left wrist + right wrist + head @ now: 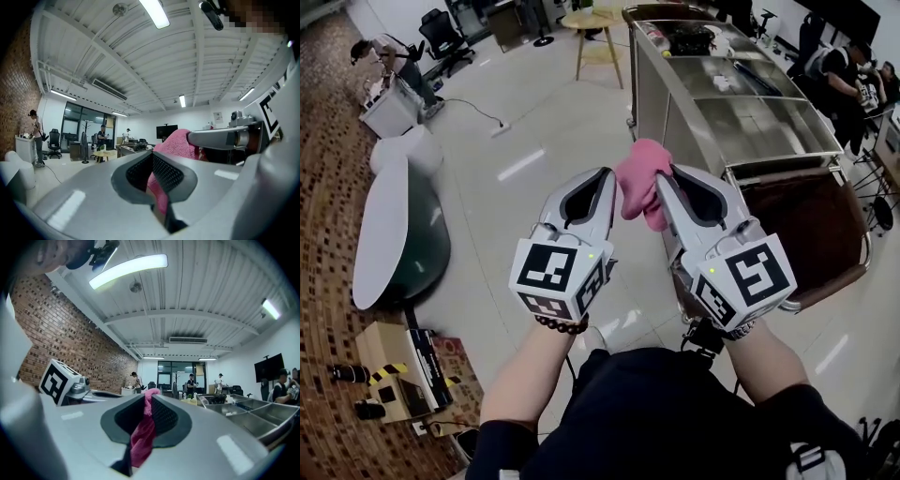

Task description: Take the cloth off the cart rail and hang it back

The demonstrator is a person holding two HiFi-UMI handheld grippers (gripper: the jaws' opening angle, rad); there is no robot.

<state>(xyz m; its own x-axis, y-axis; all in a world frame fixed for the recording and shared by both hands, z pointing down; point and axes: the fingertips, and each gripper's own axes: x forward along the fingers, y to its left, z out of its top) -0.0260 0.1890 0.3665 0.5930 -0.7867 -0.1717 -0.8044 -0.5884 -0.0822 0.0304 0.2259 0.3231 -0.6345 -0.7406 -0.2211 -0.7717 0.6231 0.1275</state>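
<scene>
A pink cloth [639,180] is bunched up in the air between both grippers, in front of the person's chest. My left gripper [607,176] is shut on its left part, and the cloth [161,190] fills the gap between the jaws. My right gripper [665,178] is shut on the right part, with a strip of cloth [142,433] pinched between its pads. The steel cart [741,103] stands ahead to the right. Its near rail [783,166] is bare, a short way beyond the right gripper.
A brown bag in a tubular frame [817,225] hangs at the cart's near end. A green and white oval table [394,234] and a cardboard box [394,370] are on the left. A round wooden table [592,23] and several people are farther back.
</scene>
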